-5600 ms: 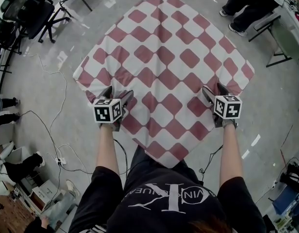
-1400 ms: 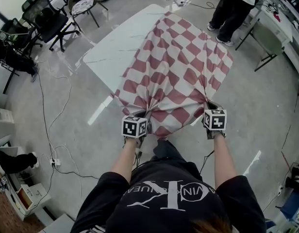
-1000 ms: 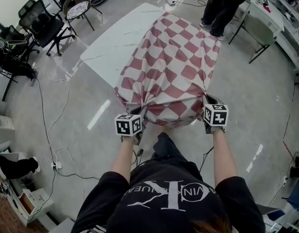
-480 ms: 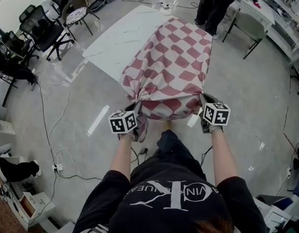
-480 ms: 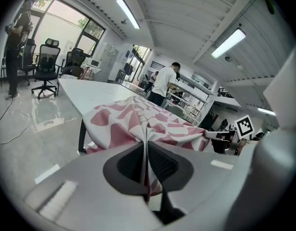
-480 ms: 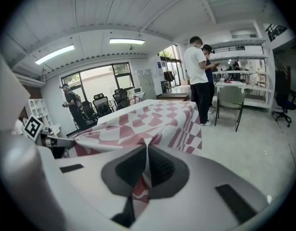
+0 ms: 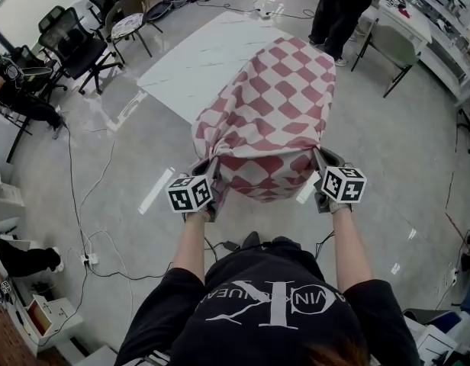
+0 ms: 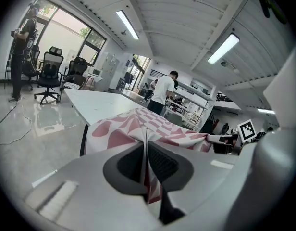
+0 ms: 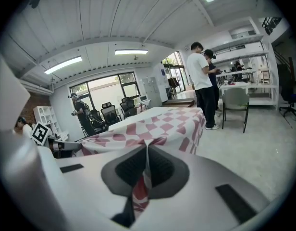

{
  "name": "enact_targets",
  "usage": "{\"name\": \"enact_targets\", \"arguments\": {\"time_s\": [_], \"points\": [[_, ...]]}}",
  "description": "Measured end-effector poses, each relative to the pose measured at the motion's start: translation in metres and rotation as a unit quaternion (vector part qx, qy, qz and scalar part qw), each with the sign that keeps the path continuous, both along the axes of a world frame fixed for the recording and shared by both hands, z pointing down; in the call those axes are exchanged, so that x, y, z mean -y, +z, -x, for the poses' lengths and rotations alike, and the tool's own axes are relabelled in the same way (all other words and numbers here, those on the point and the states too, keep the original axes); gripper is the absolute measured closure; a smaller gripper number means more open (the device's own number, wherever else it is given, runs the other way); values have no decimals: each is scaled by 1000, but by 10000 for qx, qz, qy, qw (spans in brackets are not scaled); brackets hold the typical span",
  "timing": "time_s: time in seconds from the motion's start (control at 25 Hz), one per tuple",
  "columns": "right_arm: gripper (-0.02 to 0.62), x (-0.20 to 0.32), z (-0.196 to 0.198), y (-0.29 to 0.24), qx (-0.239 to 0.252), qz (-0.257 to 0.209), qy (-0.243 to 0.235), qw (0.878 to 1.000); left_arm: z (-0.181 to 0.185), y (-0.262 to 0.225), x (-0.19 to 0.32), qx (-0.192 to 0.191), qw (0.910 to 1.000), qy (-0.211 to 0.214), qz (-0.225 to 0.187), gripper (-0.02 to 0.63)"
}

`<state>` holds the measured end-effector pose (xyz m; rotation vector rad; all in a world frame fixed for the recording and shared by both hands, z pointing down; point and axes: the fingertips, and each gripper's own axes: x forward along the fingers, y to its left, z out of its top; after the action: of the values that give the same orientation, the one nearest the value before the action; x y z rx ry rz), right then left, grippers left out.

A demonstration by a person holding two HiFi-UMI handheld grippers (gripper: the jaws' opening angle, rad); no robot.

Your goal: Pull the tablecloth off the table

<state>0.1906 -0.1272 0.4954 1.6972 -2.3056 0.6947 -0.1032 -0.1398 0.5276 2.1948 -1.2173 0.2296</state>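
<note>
Red-and-white checked fabric tablecloth point(image 7: 273, 97) covers only the right side of the white rectangular table point(image 7: 204, 52) and stretches past its near end, because left gripper point(image 7: 211, 168) and right gripper point(image 7: 319, 155) each clamp a bunched fold to drag it off.

The tablecloth point(image 7: 269, 120) is soft, matt woven cloth, creased into folds. The counter point(image 7: 197, 59) has a smooth white top with a faint sheen. The floor point(image 7: 120, 166) is polished grey, glossy enough to mirror the lights. The left tongs point(image 8: 146, 150) and right tongs point(image 9: 147, 150) are matt pale plastic with dark ribbed pads point(image 8: 161, 165).
</note>
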Motion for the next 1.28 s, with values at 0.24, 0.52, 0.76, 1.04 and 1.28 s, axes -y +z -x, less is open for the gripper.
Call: {"name": "enact_targets", "arguments": {"time_s": [0.24, 0.52, 0.76, 1.04, 1.28], "points": [[581, -6, -2, -17, 113, -58, -149, 9998, -1, -18, -8, 3, 9997, -209, -113, 575], [581, -16, -9, -40, 160, -117, -415, 9989, -9, -32, -27, -68, 9986, -515, -98, 577], [581, -46, -23, -28, 184, -183, -559, 9981, -23, -22, -61, -9, 9978, -633, -181, 576], [581, -120, -17, -29, 144, -363, -642, 9972, -17, -25, -132, 45, 9967, -715, -383, 577], [581, -150, -11, -32, 185, -478, -725, 9961, -10, -28, -164, 21, 9956, -819, -455, 577]]}}
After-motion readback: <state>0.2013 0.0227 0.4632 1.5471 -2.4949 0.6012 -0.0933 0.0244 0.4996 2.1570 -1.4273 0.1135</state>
